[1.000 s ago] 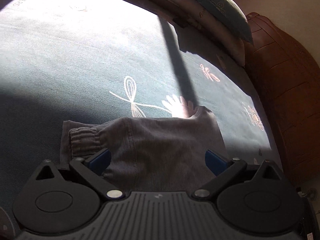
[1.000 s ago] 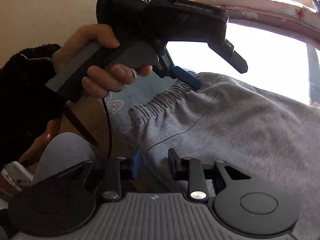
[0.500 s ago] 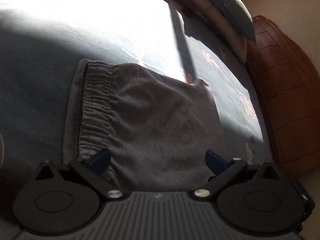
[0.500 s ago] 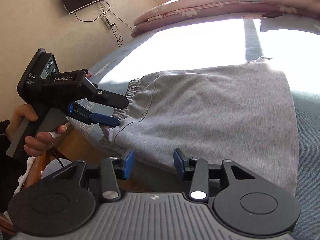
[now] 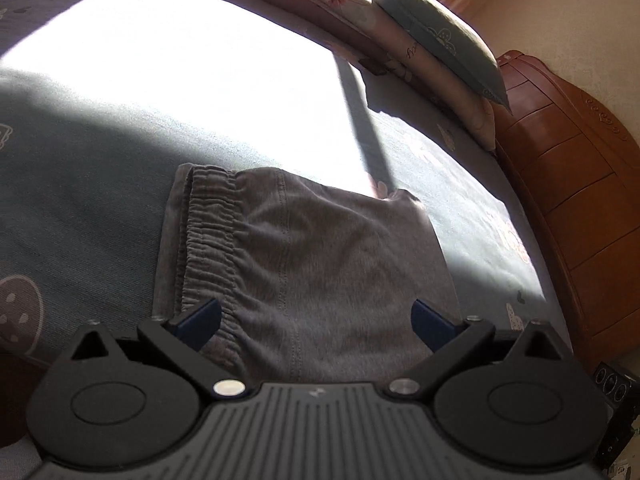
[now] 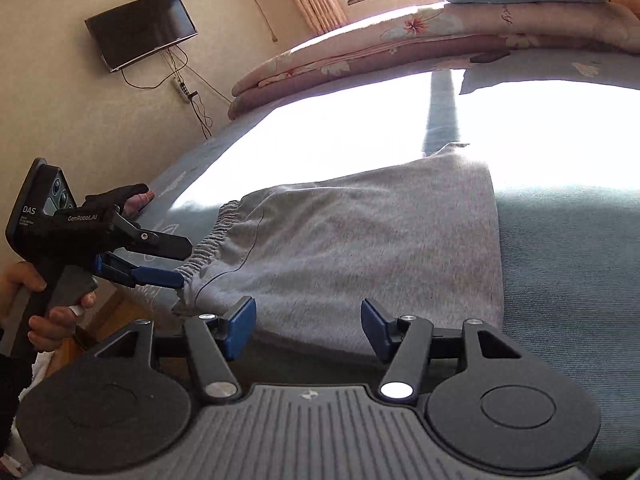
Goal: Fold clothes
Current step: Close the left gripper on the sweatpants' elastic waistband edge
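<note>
Both grippers tilt down over folded grey trousers on the bed. Left gripper gapes wide at the near edge; right gripper, just been opening, grips nothing.

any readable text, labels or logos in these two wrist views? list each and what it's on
"DAS": white print on the back of the left gripper body, right wrist view.
"GenRobot.AI": on the side of that same gripper body.
Small lines under "DAS": too small to read.
Cursive script on the pink quilt, seen in both views: not legible.
TV on the wall: logo too small to read.
Left wrist view: nothing else legible.
</note>
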Demonstrator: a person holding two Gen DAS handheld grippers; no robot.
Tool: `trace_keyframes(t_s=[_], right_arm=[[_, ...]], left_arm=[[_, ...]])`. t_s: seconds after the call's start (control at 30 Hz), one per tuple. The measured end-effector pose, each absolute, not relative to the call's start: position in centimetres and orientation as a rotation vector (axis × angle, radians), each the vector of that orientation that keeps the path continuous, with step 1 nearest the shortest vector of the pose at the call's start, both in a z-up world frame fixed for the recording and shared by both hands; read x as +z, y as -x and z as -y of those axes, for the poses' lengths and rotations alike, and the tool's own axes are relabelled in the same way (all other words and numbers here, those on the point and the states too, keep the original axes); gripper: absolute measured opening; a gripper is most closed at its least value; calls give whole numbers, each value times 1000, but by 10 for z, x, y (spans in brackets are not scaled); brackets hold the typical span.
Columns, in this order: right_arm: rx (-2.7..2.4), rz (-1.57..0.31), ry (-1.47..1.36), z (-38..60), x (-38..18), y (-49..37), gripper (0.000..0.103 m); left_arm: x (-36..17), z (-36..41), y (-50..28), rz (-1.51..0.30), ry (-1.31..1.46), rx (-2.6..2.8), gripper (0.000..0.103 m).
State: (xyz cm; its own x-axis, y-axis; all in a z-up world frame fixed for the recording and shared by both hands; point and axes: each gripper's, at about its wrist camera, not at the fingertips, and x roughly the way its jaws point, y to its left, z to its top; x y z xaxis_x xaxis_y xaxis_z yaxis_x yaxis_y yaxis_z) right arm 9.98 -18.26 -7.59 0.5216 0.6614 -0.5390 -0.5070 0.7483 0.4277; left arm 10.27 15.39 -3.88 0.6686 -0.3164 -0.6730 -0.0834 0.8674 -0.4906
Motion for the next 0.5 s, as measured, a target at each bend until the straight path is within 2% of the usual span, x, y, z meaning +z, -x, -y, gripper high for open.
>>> trace_keyframes(t_s=[0.07, 0.13, 0.27, 0.5], right_arm=[[692, -746, -249, 187, -77, -101, 66], [681, -755, -264, 190, -78, -102, 67], [672, -755, -262, 193, -77, -101, 69], [647, -762, -224, 196, -74, -100, 71]], left_arm=[[-30, -165, -102, -732, 484, -60, 101], [-35, -180, -109, -716, 496, -57, 102], [-75, -207, -132, -905, 711, -83, 102], [-117, -218, -141, -1001, 802, -133, 102]])
